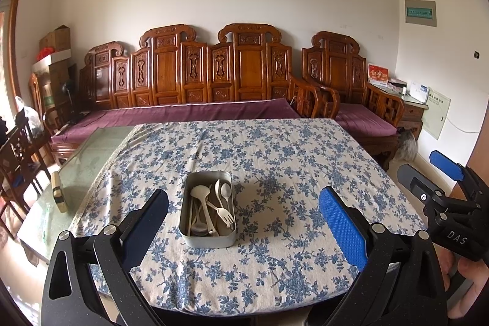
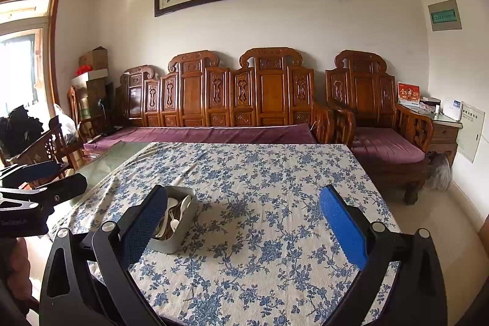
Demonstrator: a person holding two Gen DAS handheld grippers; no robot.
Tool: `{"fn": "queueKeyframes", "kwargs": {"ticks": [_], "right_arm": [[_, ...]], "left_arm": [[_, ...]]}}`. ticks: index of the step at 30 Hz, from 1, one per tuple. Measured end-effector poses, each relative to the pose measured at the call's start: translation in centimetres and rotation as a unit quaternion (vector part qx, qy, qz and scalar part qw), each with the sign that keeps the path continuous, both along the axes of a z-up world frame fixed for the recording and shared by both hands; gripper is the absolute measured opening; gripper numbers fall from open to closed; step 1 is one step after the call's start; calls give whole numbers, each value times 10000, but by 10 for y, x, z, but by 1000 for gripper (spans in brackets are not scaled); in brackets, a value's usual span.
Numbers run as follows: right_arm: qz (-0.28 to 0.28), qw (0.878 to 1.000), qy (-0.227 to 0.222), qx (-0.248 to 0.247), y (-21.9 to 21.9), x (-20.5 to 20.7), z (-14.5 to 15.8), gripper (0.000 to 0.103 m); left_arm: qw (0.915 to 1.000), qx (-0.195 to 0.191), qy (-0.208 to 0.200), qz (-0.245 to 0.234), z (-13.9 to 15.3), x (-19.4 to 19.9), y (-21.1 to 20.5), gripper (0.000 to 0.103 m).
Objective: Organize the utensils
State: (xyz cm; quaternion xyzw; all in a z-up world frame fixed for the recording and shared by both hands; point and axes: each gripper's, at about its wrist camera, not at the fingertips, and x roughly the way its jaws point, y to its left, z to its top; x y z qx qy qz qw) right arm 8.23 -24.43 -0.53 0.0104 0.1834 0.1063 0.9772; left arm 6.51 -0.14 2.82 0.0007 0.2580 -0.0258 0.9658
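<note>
A grey metal tin (image 1: 195, 239) sits on the blue-flowered tablecloth (image 1: 275, 148) near the table's front. It holds several cream plastic utensils (image 1: 211, 210): spoons, forks and a ladle. My left gripper (image 1: 244, 216) is open and empty, hovering above the front edge with the tin between its fingers' lines. My right gripper (image 2: 244, 222) is open and empty too, to the right of the tin (image 2: 175, 237), whose near end is hidden by its left finger (image 2: 143, 228). The right gripper also shows at the right edge of the left wrist view (image 1: 443, 182).
A bare glass tabletop strip (image 1: 85, 161) lies left of the cloth. A carved wooden sofa (image 1: 214, 75) with purple cushions stands behind the table. Wooden chairs (image 2: 45, 148) stand at the left. The table's edge drops off at the right.
</note>
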Motion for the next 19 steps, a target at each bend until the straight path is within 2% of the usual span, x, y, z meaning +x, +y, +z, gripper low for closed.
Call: {"fn": "queueKeyframes", "kwargs": {"ticks": [19], "right_arm": [[-9,10000,-9,1,0,-1,-1,100]], "left_arm": [[10000,-34,-23,-48,3,-4,-2,95]]}}
